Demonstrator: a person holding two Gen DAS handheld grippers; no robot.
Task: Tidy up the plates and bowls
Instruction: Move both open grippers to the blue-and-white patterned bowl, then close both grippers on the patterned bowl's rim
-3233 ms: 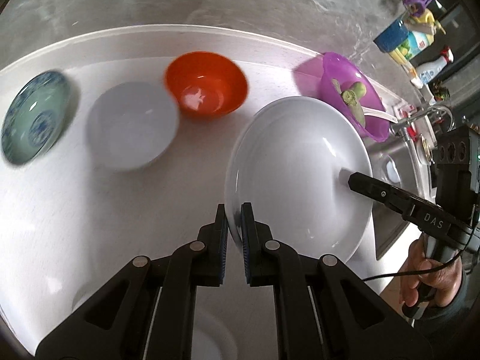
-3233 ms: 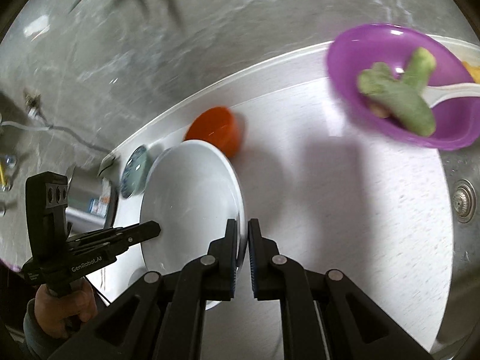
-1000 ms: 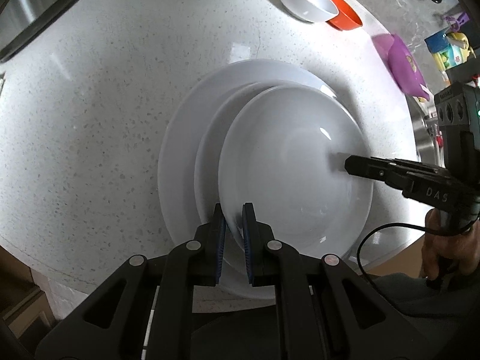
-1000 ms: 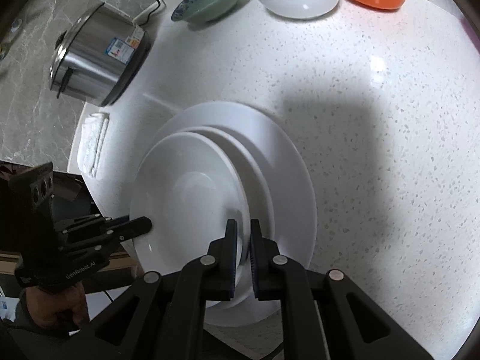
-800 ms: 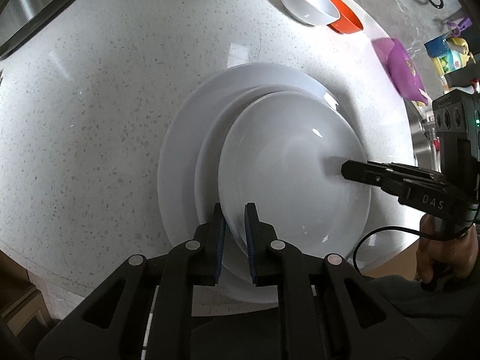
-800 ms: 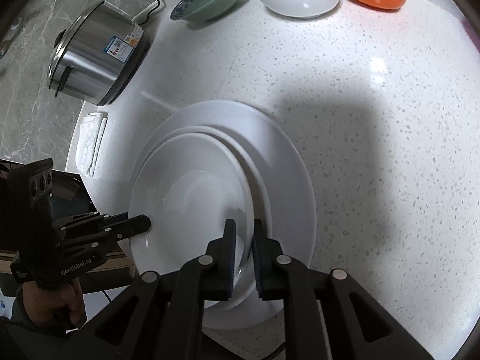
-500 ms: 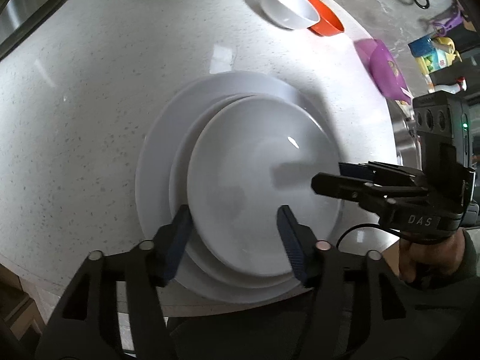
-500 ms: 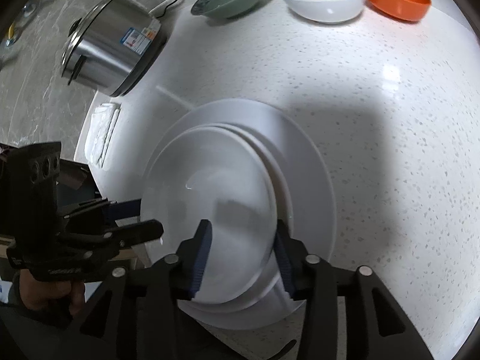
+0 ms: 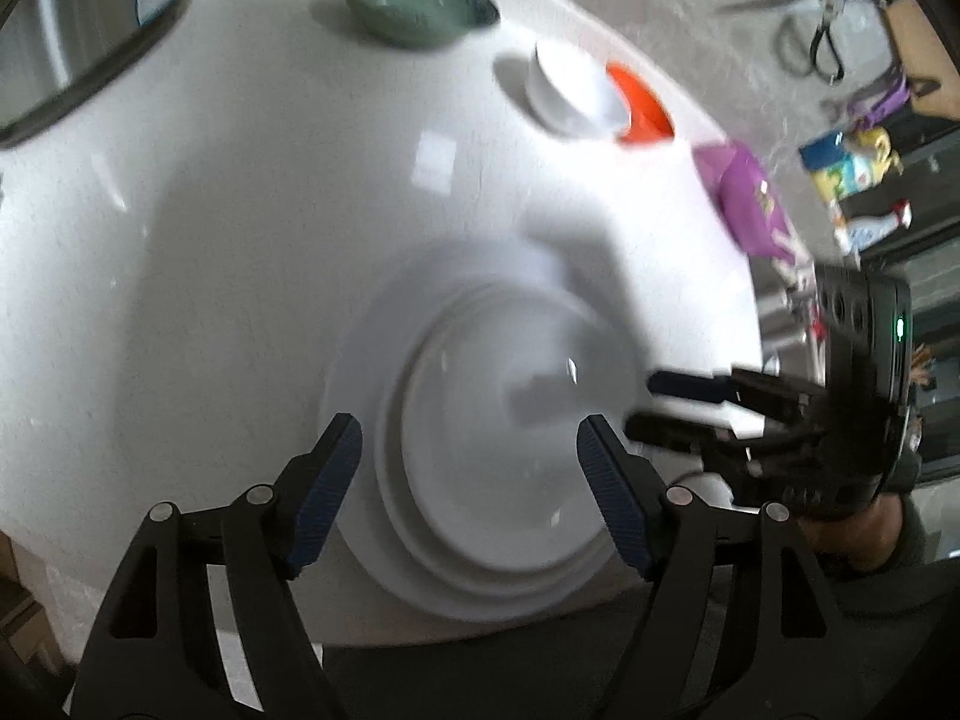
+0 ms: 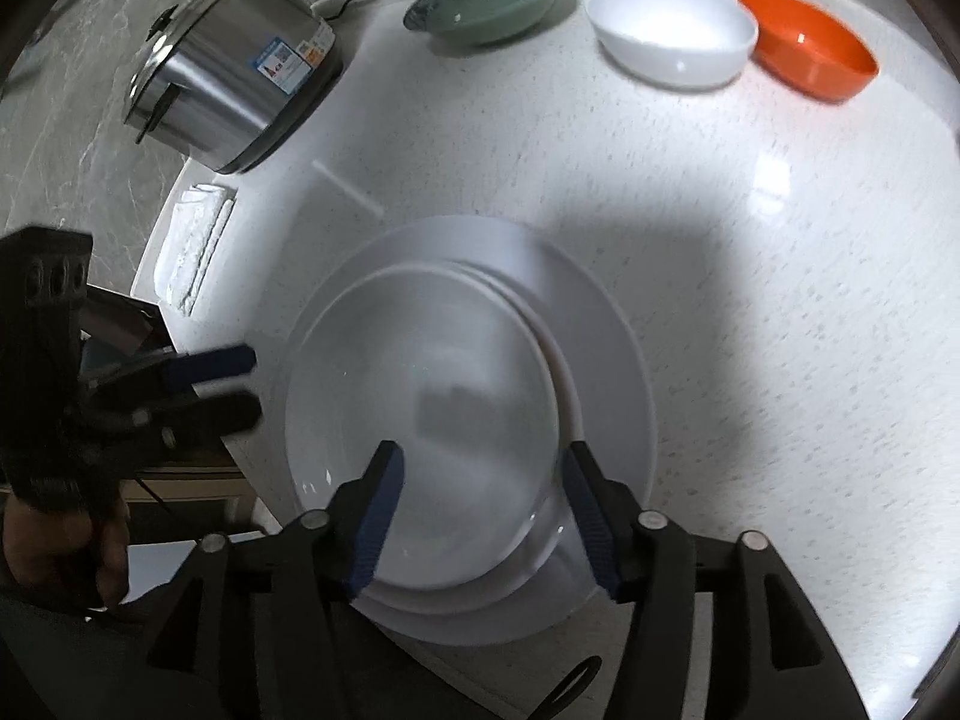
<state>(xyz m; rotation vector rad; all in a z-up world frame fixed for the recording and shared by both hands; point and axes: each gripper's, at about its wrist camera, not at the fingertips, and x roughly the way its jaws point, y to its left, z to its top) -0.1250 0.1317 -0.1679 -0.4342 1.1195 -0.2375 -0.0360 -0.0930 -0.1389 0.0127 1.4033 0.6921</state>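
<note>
Both grippers point steeply down over a stack of white plates at the near edge of the white speckled desk (image 10: pixel 750 276). In the left wrist view the left gripper (image 9: pixel 468 468) fills the bottom of the frame, its blue-padded fingers spread wide and its jaws opening; the top plate (image 9: pixel 510 438) of the stack shows in the gap between them, but neither pad touches it. At the right edge of that frame the right gripper (image 9: pixel 666 402) reaches in sideways towards the plate rim, its two dark fingers apart, with a hand (image 9: pixel 864 528) in a dark sleeve gripping its handle below.

In the right wrist view the right gripper (image 10: pixel 480 480) sits at the bottom centre, its jaws likewise opening and spread either side of the top plate (image 10: pixel 420 420) without pressing it. That plate lies off-centre, shifted towards the left of the frame, on a middle plate and a large plate (image 10: pixel 612 372) beneath. The left gripper (image 10: pixel 234 381) comes in from the left edge, fingers parted, just beside the plate's rim.

Along the top of the right wrist frame stand a green patterned bowl (image 10: pixel 486 0), a white bowl (image 10: pixel 672 30) and an orange bowl (image 10: pixel 804 48) in a row; a steel rice cooker (image 10: pixel 228 72) stands at upper left. A purple bowl (image 9: pixel 750 204) shows at the right of the left wrist frame.
</note>
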